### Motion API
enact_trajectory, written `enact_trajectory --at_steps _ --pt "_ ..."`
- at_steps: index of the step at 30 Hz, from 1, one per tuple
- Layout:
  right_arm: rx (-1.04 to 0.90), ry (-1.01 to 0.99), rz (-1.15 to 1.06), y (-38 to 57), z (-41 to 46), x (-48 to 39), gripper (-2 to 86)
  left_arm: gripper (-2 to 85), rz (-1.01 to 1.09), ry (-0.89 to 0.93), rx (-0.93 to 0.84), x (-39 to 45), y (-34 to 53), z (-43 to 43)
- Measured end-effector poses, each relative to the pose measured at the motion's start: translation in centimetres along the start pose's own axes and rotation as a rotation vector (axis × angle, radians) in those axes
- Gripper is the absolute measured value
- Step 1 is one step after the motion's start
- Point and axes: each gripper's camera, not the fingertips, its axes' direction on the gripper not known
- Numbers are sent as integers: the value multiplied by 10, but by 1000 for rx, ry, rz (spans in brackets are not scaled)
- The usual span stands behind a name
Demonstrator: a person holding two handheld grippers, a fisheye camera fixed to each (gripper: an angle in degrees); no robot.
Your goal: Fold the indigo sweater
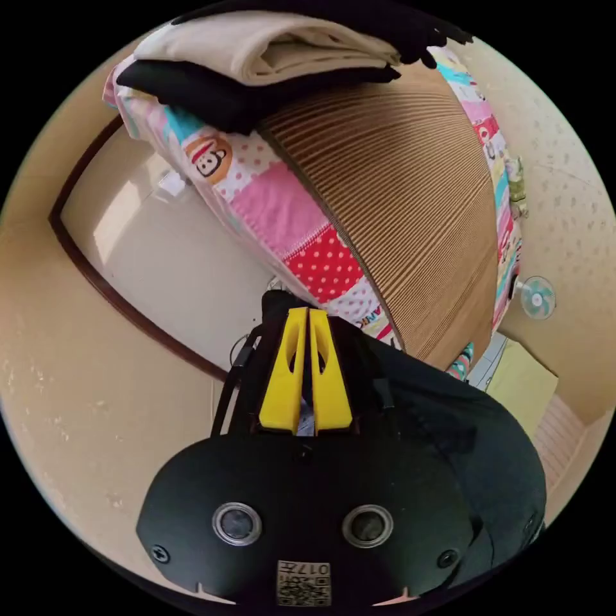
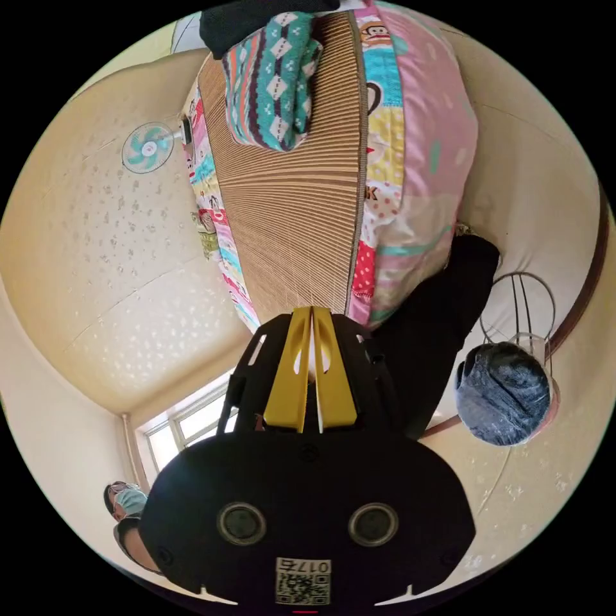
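While both claws' yellow jaws sit pressed together, the left claw (image 1: 308, 314) pinches dark cloth (image 1: 443, 423), maybe the indigo sweater; folded clothes (image 1: 256, 58) crowd the mat-covered bed (image 1: 398, 212). The right claw (image 2: 312, 313) grips nothing visible, near a patterned knit (image 2: 273, 83) and a wall fan (image 2: 147, 147).

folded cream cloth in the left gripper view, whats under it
The folded cream cloth lies on a black garment, which rests on the patchwork bedding and the edge of the ribbed mat. Anything else beneath the pile is covered.

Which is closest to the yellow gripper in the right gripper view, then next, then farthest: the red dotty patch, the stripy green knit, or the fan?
1. Red dotted patch, just past the right gripper.
2. Fan, off on the wall.
3. Striped knit, far end of the mat. The last two are close to call.
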Motion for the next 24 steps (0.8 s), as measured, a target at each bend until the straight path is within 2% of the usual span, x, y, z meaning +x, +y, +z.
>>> enact_trajectory --at_steps 2,4,6,9,11,13,18,24 --pt "9 -40 44 15 -2 16 4 -10 -99 43 -112 3 8 35" --pt "26 -155 73 22 -8 27 5 -10 -281 145 -134 2 21 54" --pt "64 -232 82 19 -17 24 6 -10 -477 412 -26 8 40 66" --pt "165 -337 92 0 -38 5 9 -10 -607 720 90 32 52 82" --pt "222 -406 91 -16 -48 -11 12 -10 -619 779 111 53 51 85" --pt "288 -480 108 -40 -56 -34 21 -10 -558 772 129 76 46 84" --pt "369 -530 207 -81 -57 -74 86 -10 -330 534 142 147 52 93" --pt "346 -470 329 -119 -38 -111 131 -10 -458 635 274 174 111 140"
